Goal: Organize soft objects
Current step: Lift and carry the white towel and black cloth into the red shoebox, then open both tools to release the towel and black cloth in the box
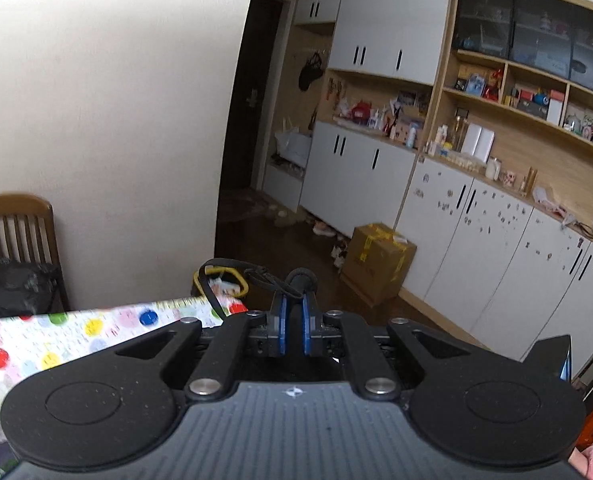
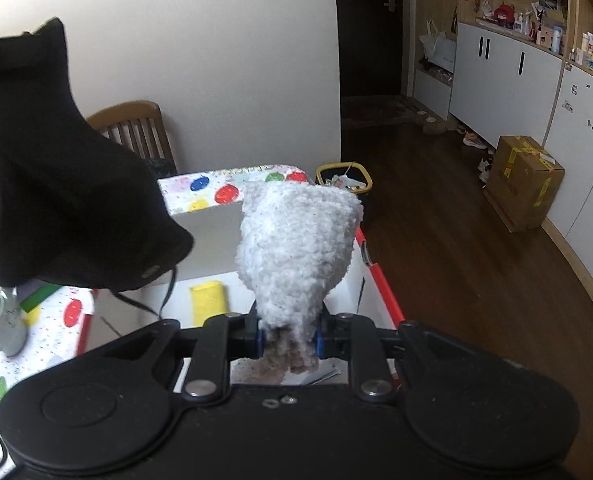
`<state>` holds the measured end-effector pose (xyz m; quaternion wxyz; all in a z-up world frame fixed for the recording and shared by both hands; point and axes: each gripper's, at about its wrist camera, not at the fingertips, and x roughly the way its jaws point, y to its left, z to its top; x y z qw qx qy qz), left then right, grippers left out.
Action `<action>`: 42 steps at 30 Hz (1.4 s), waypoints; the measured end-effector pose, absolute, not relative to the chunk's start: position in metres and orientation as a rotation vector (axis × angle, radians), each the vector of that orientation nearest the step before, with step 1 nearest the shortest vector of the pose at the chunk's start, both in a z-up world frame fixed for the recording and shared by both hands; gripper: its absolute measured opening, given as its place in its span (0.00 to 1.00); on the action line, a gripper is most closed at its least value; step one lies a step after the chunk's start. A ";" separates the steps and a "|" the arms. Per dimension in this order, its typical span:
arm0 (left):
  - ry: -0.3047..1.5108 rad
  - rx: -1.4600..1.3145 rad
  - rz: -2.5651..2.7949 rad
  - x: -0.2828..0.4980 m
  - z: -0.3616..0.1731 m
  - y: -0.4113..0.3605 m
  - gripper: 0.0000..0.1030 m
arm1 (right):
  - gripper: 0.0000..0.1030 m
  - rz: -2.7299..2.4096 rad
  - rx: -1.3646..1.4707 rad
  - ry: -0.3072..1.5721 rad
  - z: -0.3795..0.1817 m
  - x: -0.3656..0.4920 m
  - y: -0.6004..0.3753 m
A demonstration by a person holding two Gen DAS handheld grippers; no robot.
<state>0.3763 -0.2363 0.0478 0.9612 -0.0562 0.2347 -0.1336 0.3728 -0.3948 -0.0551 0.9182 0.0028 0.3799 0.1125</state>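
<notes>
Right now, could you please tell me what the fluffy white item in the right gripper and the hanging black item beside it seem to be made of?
The fluffy white item, clamped in the right gripper, looks like plush fleece or boucle: curly, nubby pile, matte. The hanging black item looks like soft matte woven or knit fabric: it drapes in folds, with a snap and cord; the exact fibre is unclear.
</notes>
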 end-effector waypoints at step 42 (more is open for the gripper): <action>0.937 -0.053 -0.160 0.440 -0.126 -0.263 0.07 | 0.22 0.300 -0.044 0.942 -0.117 0.436 -0.394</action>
